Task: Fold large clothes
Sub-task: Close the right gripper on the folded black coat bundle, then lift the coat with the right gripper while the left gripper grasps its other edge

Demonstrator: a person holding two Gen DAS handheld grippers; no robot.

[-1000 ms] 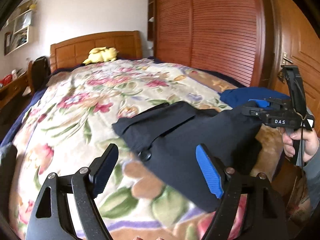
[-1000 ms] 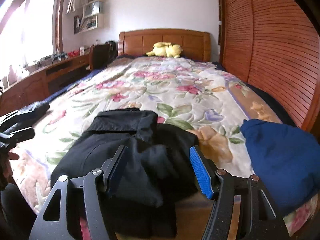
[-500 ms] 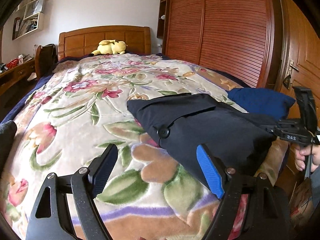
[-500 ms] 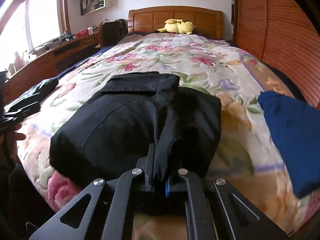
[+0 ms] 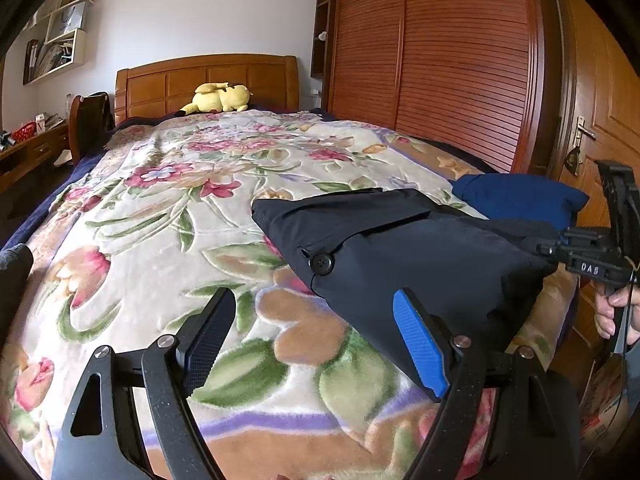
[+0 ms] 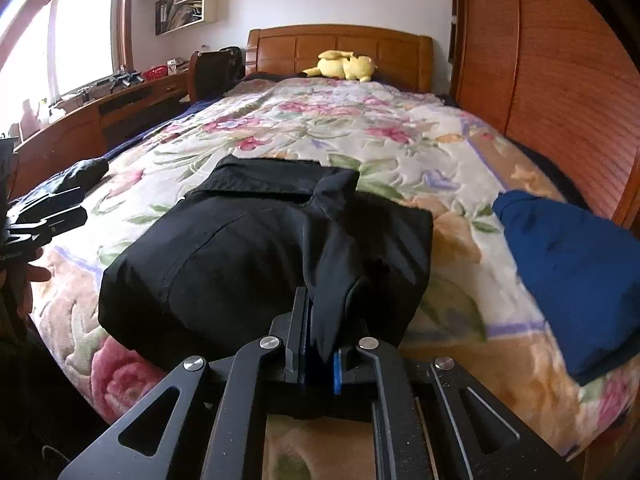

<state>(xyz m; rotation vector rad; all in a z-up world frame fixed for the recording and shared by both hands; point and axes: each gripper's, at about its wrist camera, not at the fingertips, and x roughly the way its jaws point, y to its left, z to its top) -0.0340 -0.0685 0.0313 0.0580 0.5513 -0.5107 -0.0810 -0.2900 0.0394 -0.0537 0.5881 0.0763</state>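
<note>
A black garment (image 6: 240, 256) with a button (image 5: 321, 263) lies folded near the foot of the floral bed (image 5: 168, 200). My right gripper (image 6: 318, 344) is shut on a raised fold of this black garment at its near edge; it also shows in the left wrist view (image 5: 560, 246) at the garment's right end. My left gripper (image 5: 316, 340) is open and empty, just above the bedspread in front of the garment's left corner. In the right wrist view the left gripper (image 6: 48, 216) appears at the far left edge.
A folded blue garment (image 6: 568, 272) lies on the bed's right side, also seen in the left wrist view (image 5: 520, 196). A yellow plush toy (image 5: 218, 98) rests by the wooden headboard (image 6: 340, 52). A louvred wardrobe (image 5: 440, 60) stands right; a desk (image 6: 80, 120) left.
My right gripper closed on a fold of the black garment and holds it raised. My left gripper stayed open and shifted slightly nearer the garment's left corner.
</note>
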